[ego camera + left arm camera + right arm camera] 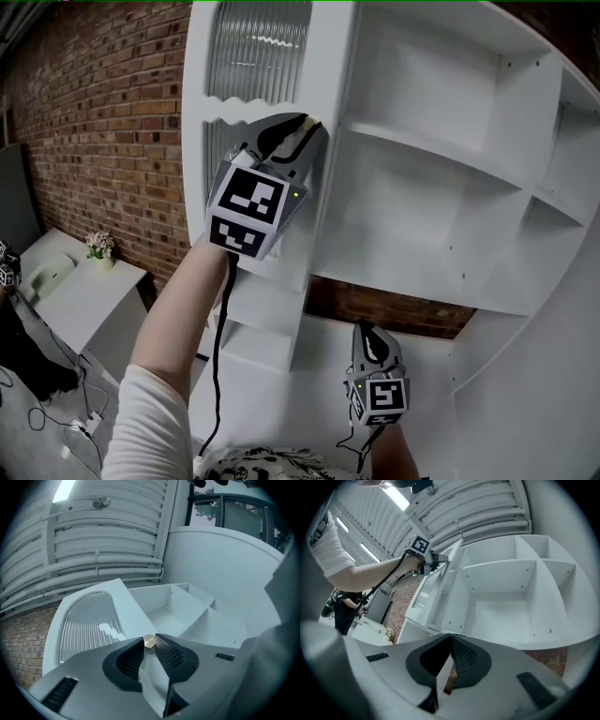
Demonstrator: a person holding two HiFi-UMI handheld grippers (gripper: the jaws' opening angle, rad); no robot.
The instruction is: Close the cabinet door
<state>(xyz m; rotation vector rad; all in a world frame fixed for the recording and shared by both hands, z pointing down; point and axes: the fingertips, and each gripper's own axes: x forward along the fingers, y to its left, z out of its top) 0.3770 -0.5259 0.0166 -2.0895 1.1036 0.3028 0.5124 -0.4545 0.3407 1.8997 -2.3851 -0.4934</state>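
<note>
The white cabinet stands with its bare shelves showing. Its door, with a ribbed glass panel, is swung out to the left. My left gripper is raised at the door's free edge. In the left gripper view its jaws are shut on the small brass knob, which sits between the two tips. My right gripper hangs low in front of the cabinet's base, apart from the door. Its jaws are shut with nothing between them. The right gripper view shows the door edge-on.
A red brick wall runs along the left. Below it stands a white table with a small flower pot. Cables lie on the floor at the lower left. A person in dark clothes stands far off.
</note>
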